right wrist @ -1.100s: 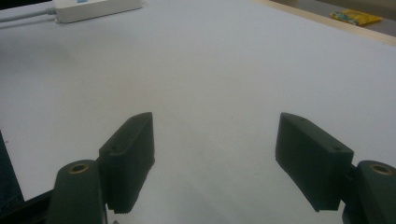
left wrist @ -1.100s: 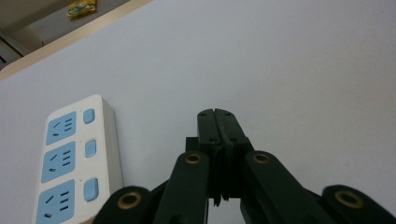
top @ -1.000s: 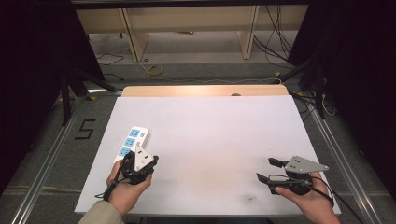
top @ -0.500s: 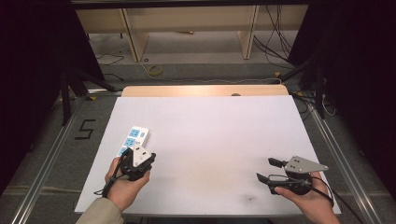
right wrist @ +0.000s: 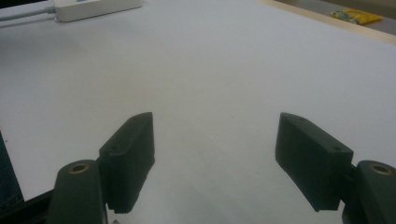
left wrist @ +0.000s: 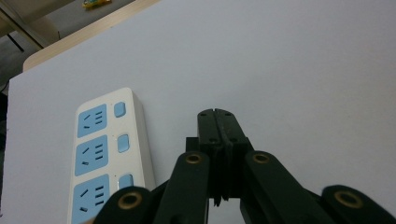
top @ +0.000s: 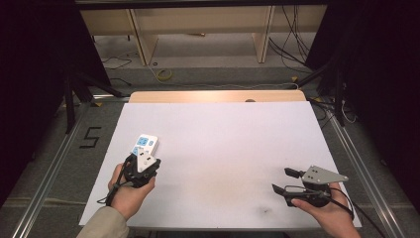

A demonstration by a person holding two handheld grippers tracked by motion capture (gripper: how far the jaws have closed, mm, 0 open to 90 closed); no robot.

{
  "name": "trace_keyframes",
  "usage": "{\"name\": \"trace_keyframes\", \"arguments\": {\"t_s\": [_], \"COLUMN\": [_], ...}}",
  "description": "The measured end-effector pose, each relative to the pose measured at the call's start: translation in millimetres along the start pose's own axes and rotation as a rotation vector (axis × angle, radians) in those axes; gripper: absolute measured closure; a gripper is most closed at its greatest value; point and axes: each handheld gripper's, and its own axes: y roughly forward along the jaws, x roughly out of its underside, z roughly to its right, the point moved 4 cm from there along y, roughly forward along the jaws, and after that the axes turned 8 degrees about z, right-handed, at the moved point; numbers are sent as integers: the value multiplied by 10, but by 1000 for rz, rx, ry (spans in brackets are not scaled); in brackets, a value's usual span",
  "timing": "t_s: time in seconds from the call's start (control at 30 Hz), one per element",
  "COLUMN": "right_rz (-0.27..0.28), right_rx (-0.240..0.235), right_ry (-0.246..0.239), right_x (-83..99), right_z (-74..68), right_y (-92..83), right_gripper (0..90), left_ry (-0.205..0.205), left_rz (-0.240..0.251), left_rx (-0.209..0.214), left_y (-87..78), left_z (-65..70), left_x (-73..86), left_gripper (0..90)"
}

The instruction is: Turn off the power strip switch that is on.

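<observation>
White strip (left wrist: 109, 154) with blue sockets lies just left of the closed left gripper (left wrist: 218, 114).

Black jaws of the left gripper are pressed together with nothing between them, over the bare white table (top: 228, 144); in the high view the strip (top: 145, 144) lies just ahead of this gripper (top: 142, 165), partly under it. The right gripper (right wrist: 215, 154) rests low at the table's near right side, jaws spread wide and empty; from it, the strip (right wrist: 95, 8) lies far ahead to the left, well apart.
</observation>
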Motion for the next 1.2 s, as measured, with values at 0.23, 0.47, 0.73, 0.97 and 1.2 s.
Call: {"name": "trace_keyframes", "arguments": {"t_s": [0.23,0.47,0.73,0.97,1.2], "right_rz": [0,0,-1,-3,-6], "right_rx": [0,0,0,-3,-4], "right_ry": [-1,-1,-2,-2,-2], "right_x": [1,1,1,3,2], "right_z": [-1,-2,-3,-8,-15], "right_y": [2,2,3,4,8], "right_gripper": [292,292,292,292,292], "left_ry": [-6,-17,-19,-19,-18], "left_rz": [-5,-5,-11,-17,-24], "left_rx": [-16,-33,-46,-53,-66], "left_y": [21,46,71,109,166], "left_z": [-57,-127,-178,-206,-240], "left_x": [11,16,13,8,3], "left_gripper": [897,896,897,897,897]}}
